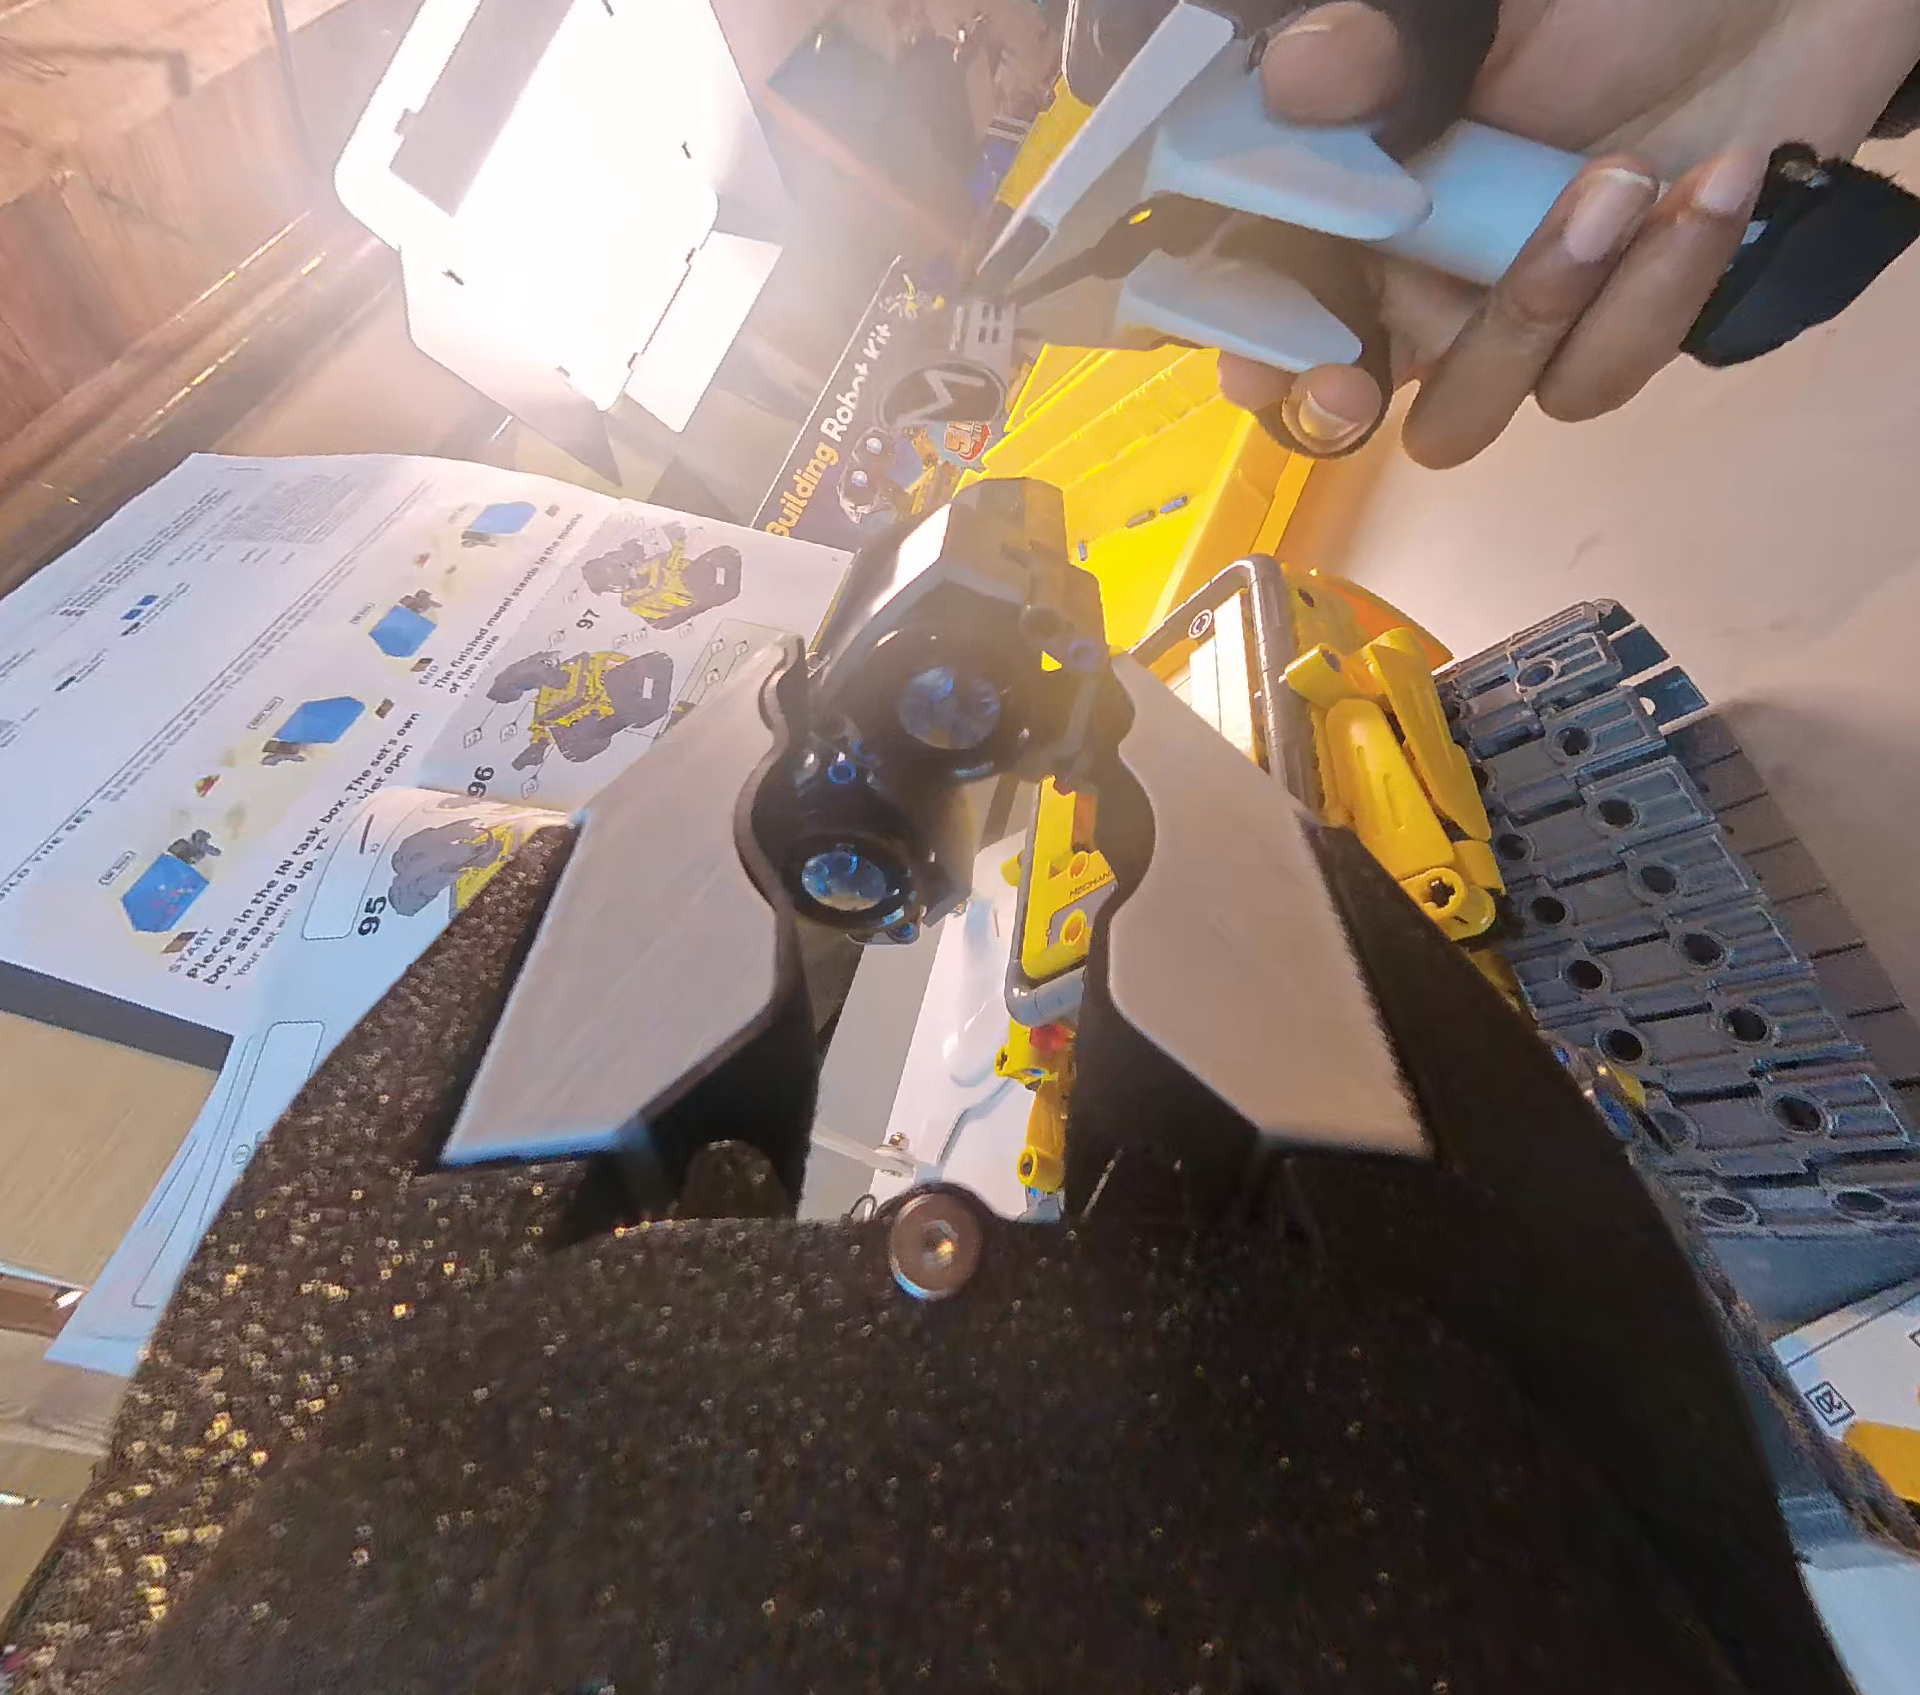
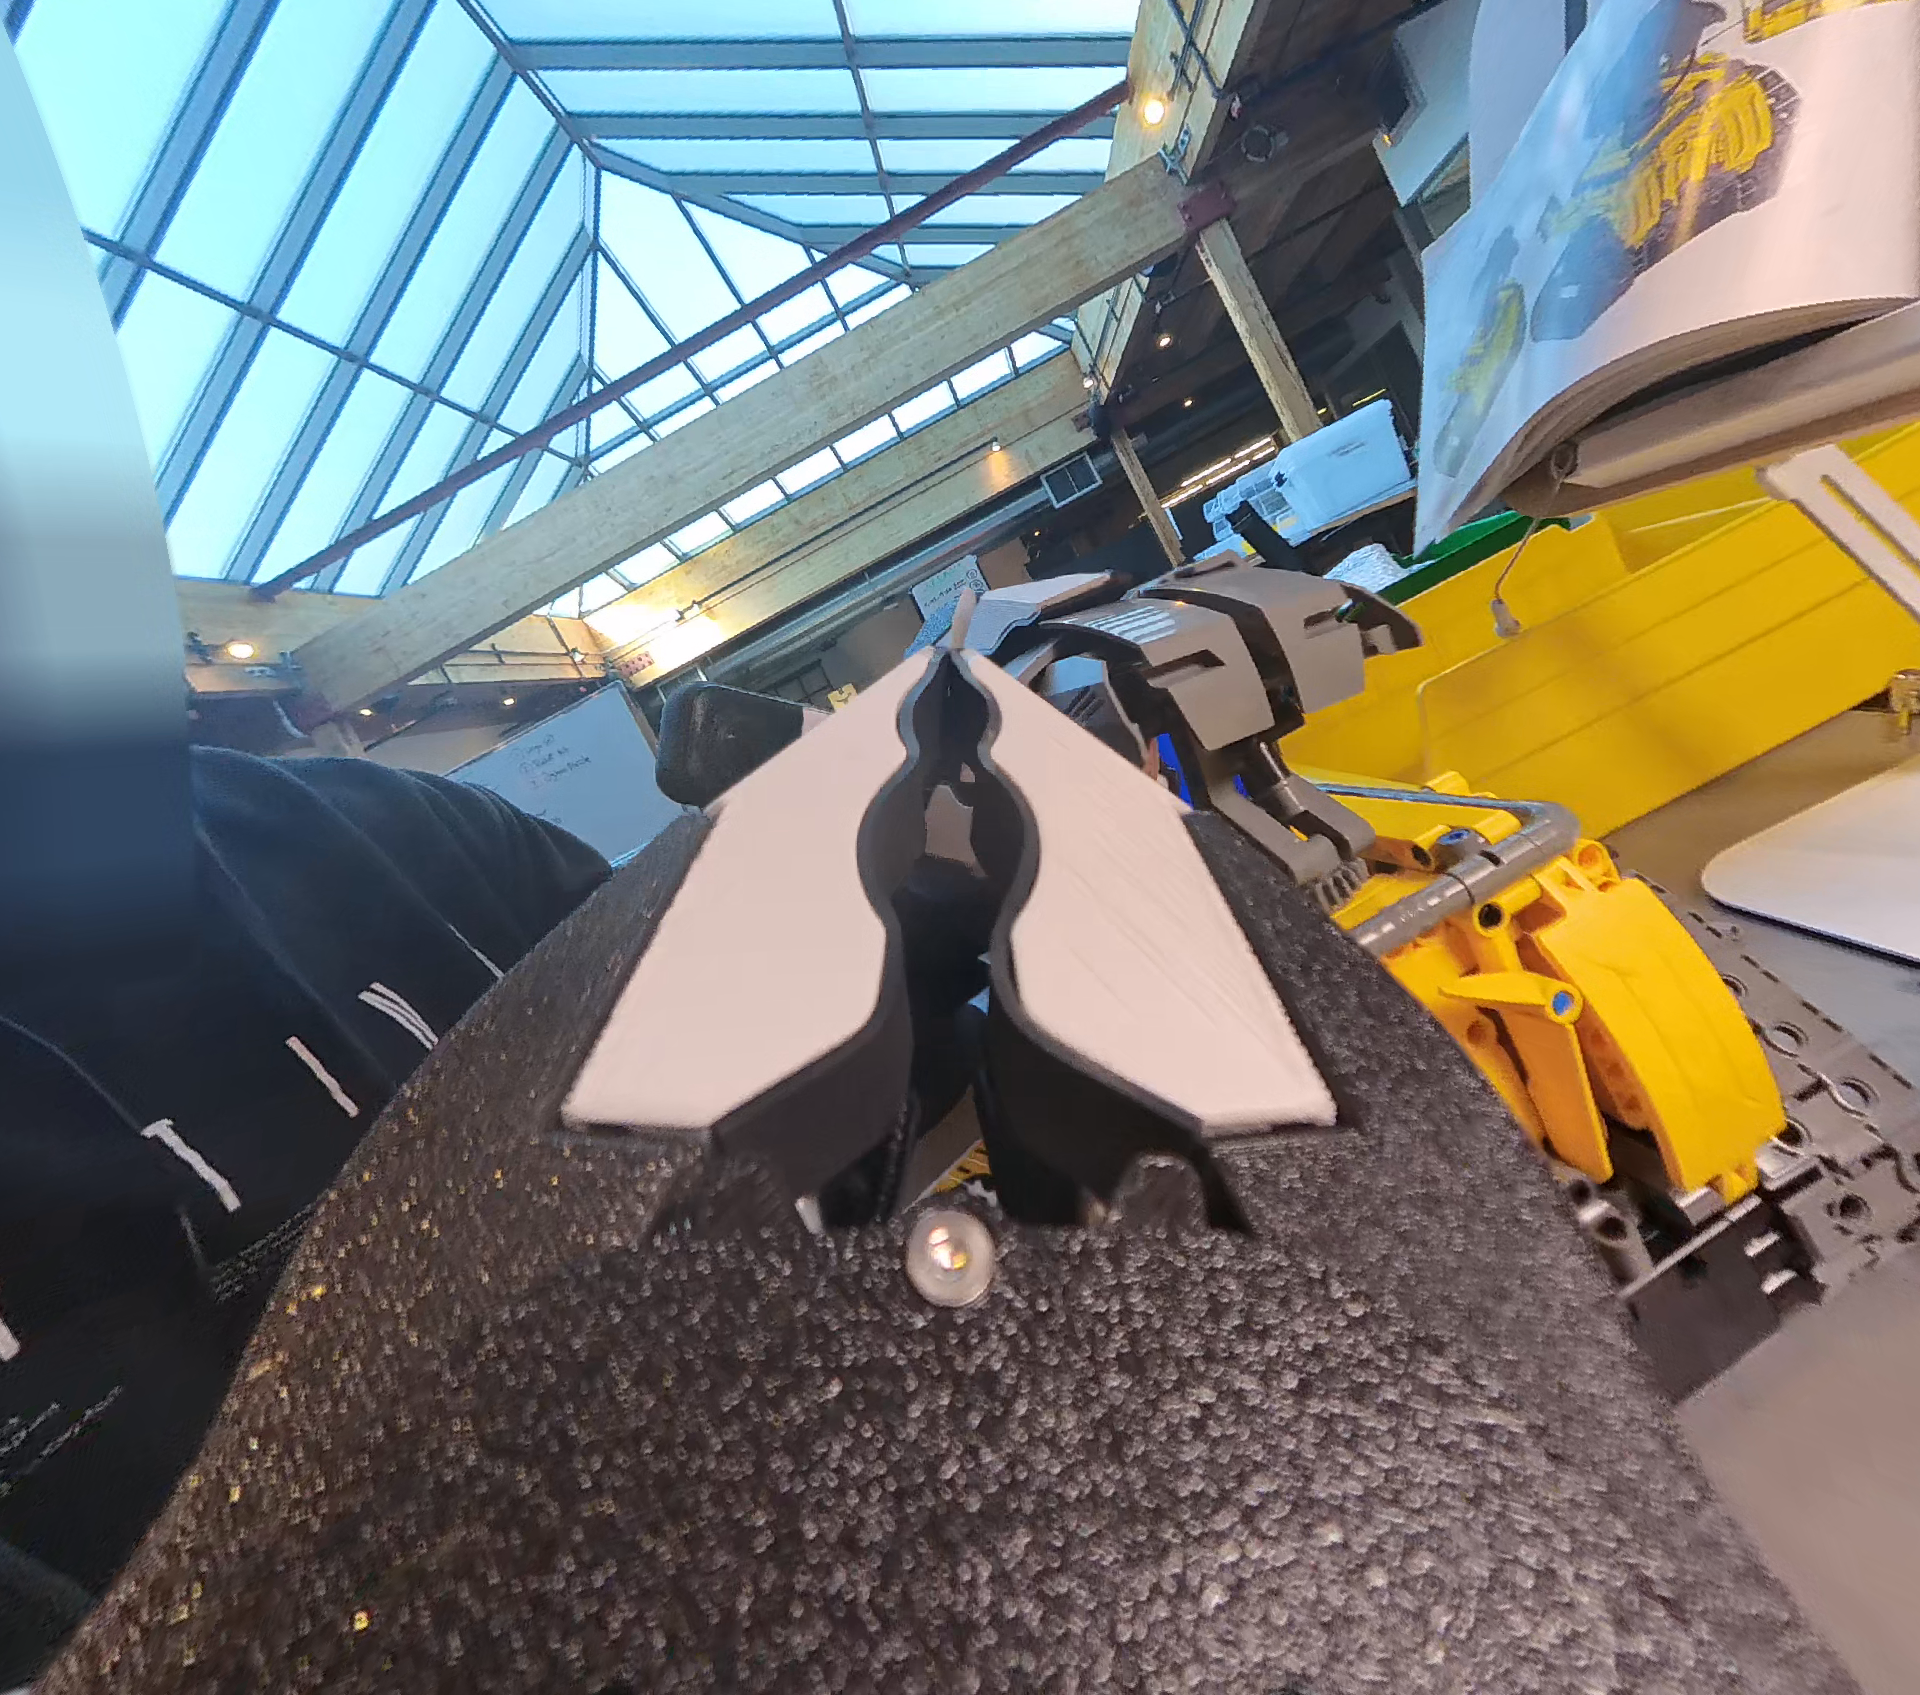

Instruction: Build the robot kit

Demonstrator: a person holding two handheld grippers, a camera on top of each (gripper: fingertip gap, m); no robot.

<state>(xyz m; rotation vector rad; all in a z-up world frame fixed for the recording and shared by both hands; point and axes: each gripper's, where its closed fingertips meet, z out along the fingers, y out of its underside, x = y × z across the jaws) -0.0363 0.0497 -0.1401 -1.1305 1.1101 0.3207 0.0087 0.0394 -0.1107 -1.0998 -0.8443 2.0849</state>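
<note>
While the left gripper (image 1: pixel 940 772) clamps the toy robot's black binocular head (image 1: pixel 914 710), the right gripper (image 2: pixel 951 658) is clenched, empty.

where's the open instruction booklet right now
In the left wrist view the open white instruction booklet lies flat on the left, beside the yellow brick-built tracked robot model whose black binocular head sits between the left claw.

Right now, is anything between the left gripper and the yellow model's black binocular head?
Nothing visible. The black binocular head sits directly between the left gripper's spread fingers, which flank it on both sides; whether they press it I cannot tell.
</note>
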